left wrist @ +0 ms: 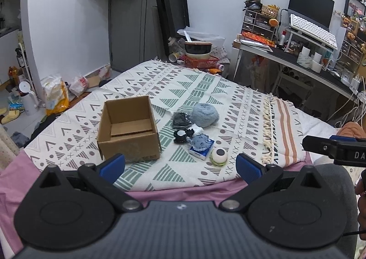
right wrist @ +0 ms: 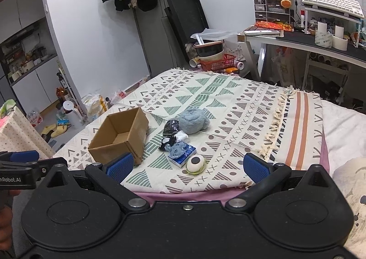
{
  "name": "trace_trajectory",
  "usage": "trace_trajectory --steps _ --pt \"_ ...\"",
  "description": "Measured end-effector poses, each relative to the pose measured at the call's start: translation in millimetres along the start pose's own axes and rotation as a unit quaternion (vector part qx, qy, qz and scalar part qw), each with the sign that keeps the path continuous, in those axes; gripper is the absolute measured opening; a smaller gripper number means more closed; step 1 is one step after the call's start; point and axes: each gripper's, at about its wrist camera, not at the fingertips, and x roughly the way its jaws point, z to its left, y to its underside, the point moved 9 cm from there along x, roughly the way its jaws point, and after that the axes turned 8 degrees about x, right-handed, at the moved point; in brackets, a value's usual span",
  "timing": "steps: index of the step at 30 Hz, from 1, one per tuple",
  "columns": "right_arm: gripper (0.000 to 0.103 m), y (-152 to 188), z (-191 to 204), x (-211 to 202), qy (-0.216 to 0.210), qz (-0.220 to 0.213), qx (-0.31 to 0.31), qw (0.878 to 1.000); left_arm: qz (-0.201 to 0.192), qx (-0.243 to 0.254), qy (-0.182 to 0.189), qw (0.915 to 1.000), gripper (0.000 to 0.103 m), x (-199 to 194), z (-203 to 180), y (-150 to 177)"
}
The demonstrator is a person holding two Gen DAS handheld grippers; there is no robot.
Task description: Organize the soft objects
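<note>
An open, empty cardboard box (left wrist: pixel 129 127) (right wrist: pixel 120 136) stands on the patterned cloth. To its right lies a cluster: a fluffy blue ball (left wrist: pixel 205 114) (right wrist: pixel 192 120), a dark bagged item (left wrist: pixel 181 119) (right wrist: pixel 171 126), a black-and-white toy (left wrist: pixel 181 135) (right wrist: pixel 166 141), a small blue plush (left wrist: pixel 200 141) (right wrist: pixel 178 148) on a blue packet (right wrist: pixel 183 155), and a white round toy (left wrist: pixel 219 156) (right wrist: pixel 195 164). My left gripper (left wrist: pixel 180 166) and right gripper (right wrist: pixel 188 166) both hover open near the bed's front edge, nothing between their fingers.
The patterned cloth (left wrist: pixel 205 85) covers a bed with a pink sheet (left wrist: pixel 173 192). A cluttered desk (left wrist: pixel 297 57) stands at the right. Bowls in a red basket (left wrist: pixel 201 58) sit beyond the bed. Bags and bottles litter the floor at left (left wrist: pixel 55 96).
</note>
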Motion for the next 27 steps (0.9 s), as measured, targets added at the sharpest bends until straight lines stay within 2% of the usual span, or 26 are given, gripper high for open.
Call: trace_trajectory --steps 13,27 --pt "0.103 12.6 -14.9 31.6 0.004 0.021 0.024 0.999 0.021 0.004 0.021 0.9996 0.102 40.6 -3.2 2.2" --pt "0.103 5.4 -51.4 68.1 0.017 0.029 0.063 0.997 0.040 0.030 0.055 0.9973 0.102 106.8 -26.2 -20.0"
